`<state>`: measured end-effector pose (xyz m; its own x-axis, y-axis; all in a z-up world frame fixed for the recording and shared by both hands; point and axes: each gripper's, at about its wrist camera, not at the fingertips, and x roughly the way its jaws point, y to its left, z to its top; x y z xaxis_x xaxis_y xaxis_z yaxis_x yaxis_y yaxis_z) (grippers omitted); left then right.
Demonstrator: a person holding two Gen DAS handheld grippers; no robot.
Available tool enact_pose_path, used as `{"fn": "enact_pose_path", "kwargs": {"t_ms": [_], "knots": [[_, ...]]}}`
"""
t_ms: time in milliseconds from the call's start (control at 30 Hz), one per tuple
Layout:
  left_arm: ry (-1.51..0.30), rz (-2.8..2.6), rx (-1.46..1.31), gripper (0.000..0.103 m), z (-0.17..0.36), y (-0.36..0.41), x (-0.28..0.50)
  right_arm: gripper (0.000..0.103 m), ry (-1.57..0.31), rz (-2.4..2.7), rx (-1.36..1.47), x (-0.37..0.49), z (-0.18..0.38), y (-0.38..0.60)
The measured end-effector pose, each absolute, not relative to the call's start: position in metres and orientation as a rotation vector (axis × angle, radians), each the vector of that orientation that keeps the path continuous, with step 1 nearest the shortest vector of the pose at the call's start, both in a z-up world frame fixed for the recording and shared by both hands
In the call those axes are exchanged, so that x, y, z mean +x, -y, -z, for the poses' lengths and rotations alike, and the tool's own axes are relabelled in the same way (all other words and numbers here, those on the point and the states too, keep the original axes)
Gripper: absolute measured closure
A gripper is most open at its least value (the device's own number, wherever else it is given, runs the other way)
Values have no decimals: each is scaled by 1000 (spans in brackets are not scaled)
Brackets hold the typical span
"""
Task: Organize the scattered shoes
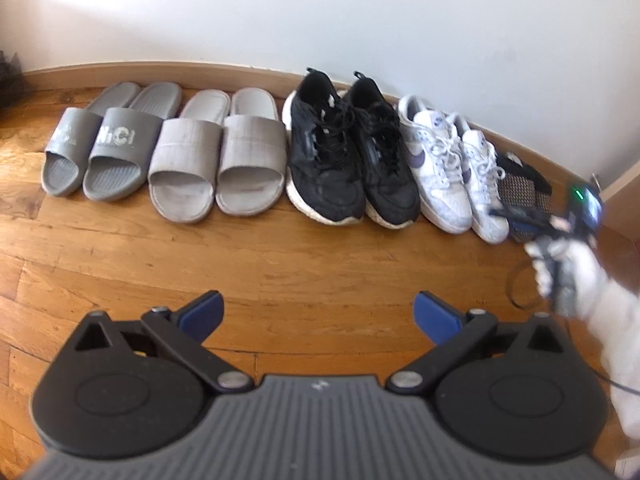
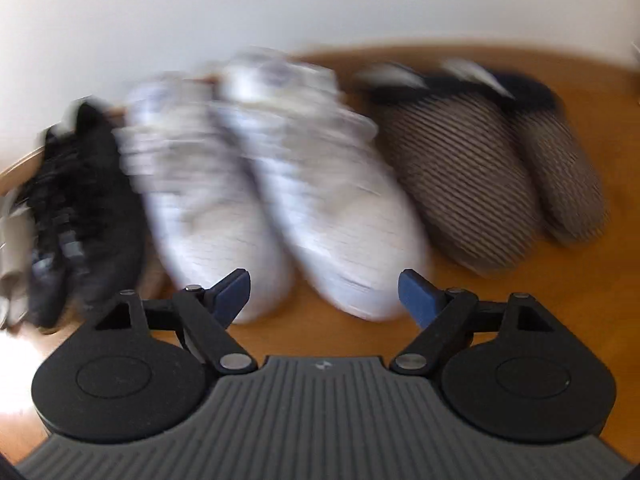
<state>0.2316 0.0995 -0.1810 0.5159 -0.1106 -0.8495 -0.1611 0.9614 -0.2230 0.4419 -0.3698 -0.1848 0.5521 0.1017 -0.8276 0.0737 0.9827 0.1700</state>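
Five pairs of shoes stand in one row along the foot of the white wall [image 1: 360, 12], on the honey-coloured wooden plank floor [image 1: 260, 264]. Each shoe lies with its long axis running from wall to room, heel at the wooden skirting board [image 1: 224, 69] and toe pointing out toward the cameras. From the left in the left wrist view: dark grey rubber slides with white lettering on the strap [image 1: 100, 148], pale grey rubber slides with a ribbed strap [image 1: 218, 160], black lace-up trainers with white soles [image 1: 348, 152], white leather sneakers with a dark blue side mark [image 1: 452, 168], and brown-and-black woven striped slippers [image 1: 520, 192] at the far right, partly hidden. The shoes of each pair sit side by side, touching or nearly so.

In the right wrist view, heavily blurred, the white sneakers [image 2: 280, 184] lie straight ahead, the striped slippers [image 2: 492, 168] to their right and the black trainers [image 2: 80, 200] to their left.

The left gripper [image 1: 318, 314] hangs above bare floor in front of the row, its blue-padded jaws spread wide and holding nothing. The right gripper [image 2: 324, 294] has its jaws spread too, empty, with the sneaker toes just beyond them; whether a pad touches a toe I cannot tell. In the left wrist view a white-gloved hand [image 1: 568, 276] holds that device near the slippers.
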Motion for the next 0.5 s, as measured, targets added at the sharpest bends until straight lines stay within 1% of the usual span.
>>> {"fn": "enact_pose_path", "kwargs": {"t_ms": [67,100,133,267,333,367,400,433,467,500], "knots": [[-1046,-42,-294,1,186,-98,233,25,-1017,27,284,444,209,386],[-1052,-47,-296,1,189,-97,234,36,-1021,24,311,444,220,386],[-1058,-49,-302,1,188,-98,234,49,-1024,0,310,445,224,381],[-1072,-47,-321,1,188,-97,233,45,-1041,-16,166,454,229,346],[-1069,-41,-319,1,185,-94,232,46,-1036,-21,165,452,230,347],[-1060,-45,-309,1,177,-92,228,48,-1034,-31,193,449,229,353],[-1051,-48,-300,1,168,-91,223,48,-1031,-37,213,446,225,356],[-1041,-51,-290,1,160,-89,218,45,-1019,-42,221,442,219,356],[-1032,-54,-281,1,151,-87,213,35,-1008,-42,216,437,209,354],[-1022,-57,-272,1,143,-86,208,30,-997,-32,188,430,197,348]]}}
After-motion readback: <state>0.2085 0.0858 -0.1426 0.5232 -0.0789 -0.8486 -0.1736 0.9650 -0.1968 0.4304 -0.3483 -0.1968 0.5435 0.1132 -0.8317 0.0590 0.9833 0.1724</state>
